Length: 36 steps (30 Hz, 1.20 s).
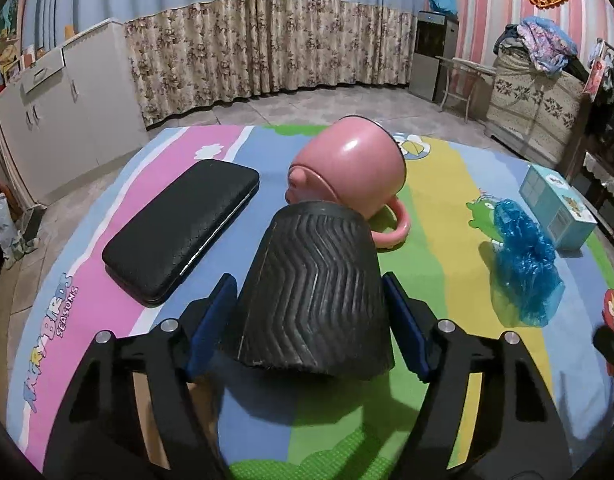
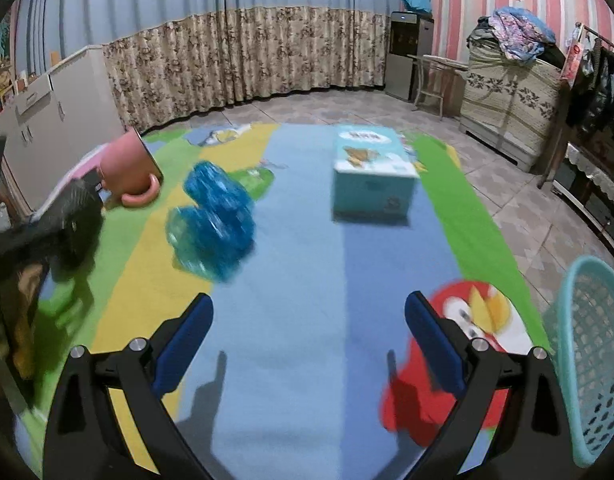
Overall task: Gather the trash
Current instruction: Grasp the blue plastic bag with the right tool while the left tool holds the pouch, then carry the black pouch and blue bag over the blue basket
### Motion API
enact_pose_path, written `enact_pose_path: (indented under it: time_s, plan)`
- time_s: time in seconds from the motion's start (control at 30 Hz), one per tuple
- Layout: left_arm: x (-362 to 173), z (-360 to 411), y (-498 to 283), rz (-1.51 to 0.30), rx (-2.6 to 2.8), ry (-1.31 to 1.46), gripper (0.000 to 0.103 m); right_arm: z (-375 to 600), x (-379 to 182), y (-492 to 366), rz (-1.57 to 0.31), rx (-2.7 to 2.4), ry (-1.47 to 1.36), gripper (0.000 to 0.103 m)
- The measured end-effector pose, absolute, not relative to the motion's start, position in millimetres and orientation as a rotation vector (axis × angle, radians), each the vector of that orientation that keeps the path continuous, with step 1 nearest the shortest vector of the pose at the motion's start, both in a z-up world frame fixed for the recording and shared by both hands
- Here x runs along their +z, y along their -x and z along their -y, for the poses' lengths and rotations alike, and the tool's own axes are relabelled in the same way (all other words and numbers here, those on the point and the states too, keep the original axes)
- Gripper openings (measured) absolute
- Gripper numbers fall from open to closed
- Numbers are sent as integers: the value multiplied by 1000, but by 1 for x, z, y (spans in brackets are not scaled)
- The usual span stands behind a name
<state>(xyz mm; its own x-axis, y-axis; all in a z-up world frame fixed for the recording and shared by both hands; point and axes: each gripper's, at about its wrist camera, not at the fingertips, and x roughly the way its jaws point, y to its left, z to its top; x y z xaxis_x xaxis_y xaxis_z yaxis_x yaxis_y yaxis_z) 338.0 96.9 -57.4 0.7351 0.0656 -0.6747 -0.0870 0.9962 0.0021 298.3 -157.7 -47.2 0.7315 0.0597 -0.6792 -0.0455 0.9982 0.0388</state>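
My left gripper (image 1: pixel 309 300) is shut on a black ribbed paper cup (image 1: pixel 311 292), which lies on its side between the blue pads just above the colourful mat. A crumpled blue plastic wrapper (image 1: pixel 525 264) lies on the mat to the right; it also shows in the right wrist view (image 2: pixel 213 216), ahead and left of my right gripper (image 2: pixel 307 320), which is open and empty. A turquoise mesh basket (image 2: pixel 595 356) stands at the right edge. The black cup also shows at the far left of the right wrist view (image 2: pixel 67 224).
A pink mug (image 1: pixel 355 168) lies on its side just beyond the black cup. A black case (image 1: pixel 183 228) lies to the left. A light blue box (image 2: pixel 371 172) stands further back on the mat (image 2: pixel 307 272). Cabinets, curtains and furniture ring the room.
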Motion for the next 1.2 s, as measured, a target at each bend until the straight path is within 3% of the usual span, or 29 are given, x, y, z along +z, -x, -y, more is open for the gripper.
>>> enact_pose_path:
  time_s: [0.4,0.47,0.53,0.63,1.2]
  plan:
    - [-21,-164,-297,-637,176,47,72,103,-64,-370,-807,112,61,94]
    - [-22,-173,-295,-640,194,53,72,100,-67,-375,-822,120,66,85]
    - [-24,-180,-292,-647,214,59,72,96,-72,-377,-854,166,63,48]
    - [-26,-184,-286,-651,224,73,72,95,-71,-370,-852,201,59,36]
    - [-2,-107,-244,-570,112,55,72,197,-22,-231,-709,80,30,33]
